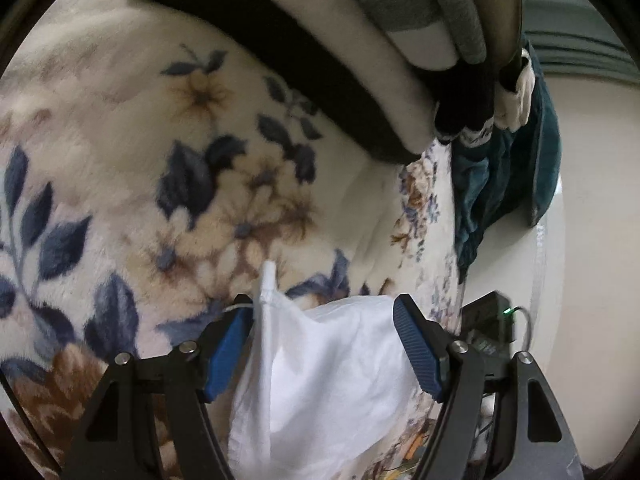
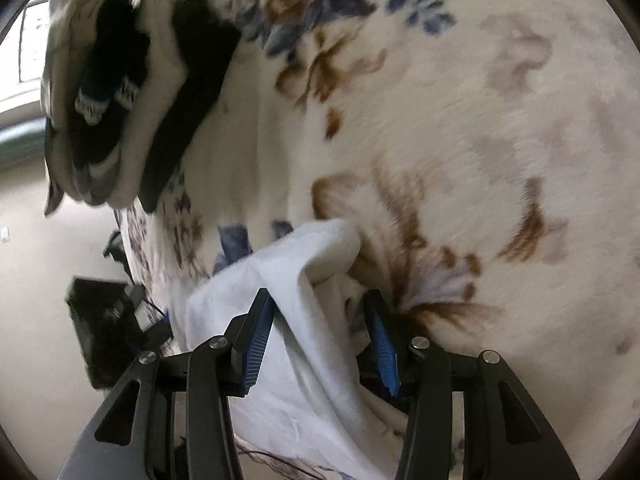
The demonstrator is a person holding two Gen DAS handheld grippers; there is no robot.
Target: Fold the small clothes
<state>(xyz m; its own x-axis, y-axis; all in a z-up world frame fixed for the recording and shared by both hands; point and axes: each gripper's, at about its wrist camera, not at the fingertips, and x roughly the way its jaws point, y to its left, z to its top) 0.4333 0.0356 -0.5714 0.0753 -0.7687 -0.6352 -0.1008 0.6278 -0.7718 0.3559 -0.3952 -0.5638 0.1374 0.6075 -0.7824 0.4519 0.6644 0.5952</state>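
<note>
A small white garment (image 1: 320, 380) lies crumpled on a floral fleece blanket (image 1: 140, 140), near its edge. My left gripper (image 1: 322, 306) stands open over it. The cloth bunches loosely between the blue pads (image 1: 420, 352), and a seamed hem sticks up beside the left pad. In the right wrist view the same white garment (image 2: 288, 280) runs between the fingers of my right gripper (image 2: 318, 296). Those jaws stand apart and the pads (image 2: 256, 344) do not press on the fabric. One folded corner of the garment rests on the blanket (image 2: 480, 120).
A pile of folded clothes (image 1: 360, 40) in black, cream and grey, with dark patterned socks (image 2: 108, 80) on it, sits at the blanket's far side. A teal cloth (image 1: 504, 184) hangs over the edge. A black device (image 2: 104, 320) with cables lies on the pale floor below.
</note>
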